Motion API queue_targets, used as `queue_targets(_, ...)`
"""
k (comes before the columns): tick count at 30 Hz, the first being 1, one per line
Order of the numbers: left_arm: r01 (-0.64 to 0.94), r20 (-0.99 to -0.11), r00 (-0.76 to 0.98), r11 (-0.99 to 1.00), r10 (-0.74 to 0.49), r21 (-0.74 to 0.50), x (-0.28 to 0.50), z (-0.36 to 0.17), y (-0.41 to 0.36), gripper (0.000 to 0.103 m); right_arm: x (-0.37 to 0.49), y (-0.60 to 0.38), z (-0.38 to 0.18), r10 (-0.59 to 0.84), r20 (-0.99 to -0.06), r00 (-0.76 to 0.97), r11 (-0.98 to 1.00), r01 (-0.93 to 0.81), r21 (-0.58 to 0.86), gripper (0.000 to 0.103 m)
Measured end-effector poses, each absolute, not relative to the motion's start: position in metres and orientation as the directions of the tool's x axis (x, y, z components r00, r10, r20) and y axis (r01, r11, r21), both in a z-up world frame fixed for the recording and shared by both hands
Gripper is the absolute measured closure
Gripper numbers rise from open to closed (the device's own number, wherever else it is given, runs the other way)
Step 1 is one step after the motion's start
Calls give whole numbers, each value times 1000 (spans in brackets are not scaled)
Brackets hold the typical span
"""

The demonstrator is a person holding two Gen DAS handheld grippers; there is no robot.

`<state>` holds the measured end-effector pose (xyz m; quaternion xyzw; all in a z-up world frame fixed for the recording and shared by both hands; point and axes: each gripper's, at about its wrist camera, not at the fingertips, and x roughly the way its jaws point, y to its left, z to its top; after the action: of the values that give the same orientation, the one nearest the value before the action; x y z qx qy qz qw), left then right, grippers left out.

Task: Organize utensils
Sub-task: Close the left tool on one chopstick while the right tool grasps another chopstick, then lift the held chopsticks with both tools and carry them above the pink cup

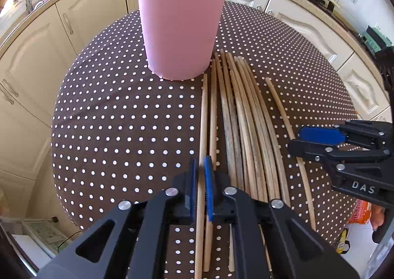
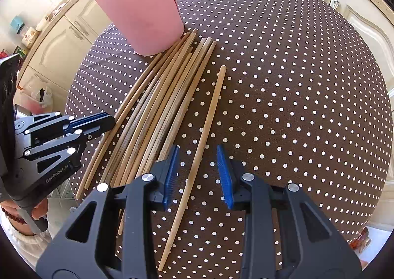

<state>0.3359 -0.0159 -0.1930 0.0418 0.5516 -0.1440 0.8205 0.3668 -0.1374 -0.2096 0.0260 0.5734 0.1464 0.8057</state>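
We see a pink cup (image 1: 181, 27) upright on the dotted bench (image 1: 110, 131), its inside hidden. Our left gripper (image 1: 200, 180) pinches one chopstick (image 1: 202, 131) beside the bundle (image 1: 246, 119). Our right gripper (image 2: 200, 175) hangs open astride a lone chopstick (image 2: 206, 121).

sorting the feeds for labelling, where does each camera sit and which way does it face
Left wrist: on the left tool, angled down along its fingers, shut on one chopstick beside the chopstick pile; pink cup ahead, right tool entering at right.
Right wrist: on the right tool, angled down, its fingers open either side of a lone chopstick; left tool and fingers of a hand at left.
Shared: cup, pile, dotted tablecloth, each other's tool.
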Motion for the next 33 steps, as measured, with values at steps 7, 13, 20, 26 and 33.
queue_targets(7,292,-918,379,956,-114,2,338,-190,-38,94,374,-111,-216,157,-945,286,968,-233,91,75)
queue_targets(13,272,-919,377,962,-117,-10,340,-189,-46,97,376,-78,-220,51,-962,269,961,-276,-26,80)
queue_targets(20,259,-897,421,966,-131,-19,337,-196,-44,98,368,-63,-220,62,-958,281,956,-294,-25,95)
queue_targets(26,252,-876,453,966,-163,-50,330,-190,-43,98,359,-86,-217,174,-941,289,955,-281,90,96)
queue_targets(33,266,-820,535,962,-202,-63,314,-158,-35,98,343,-95,-193,265,-898,353,944,-284,167,97)
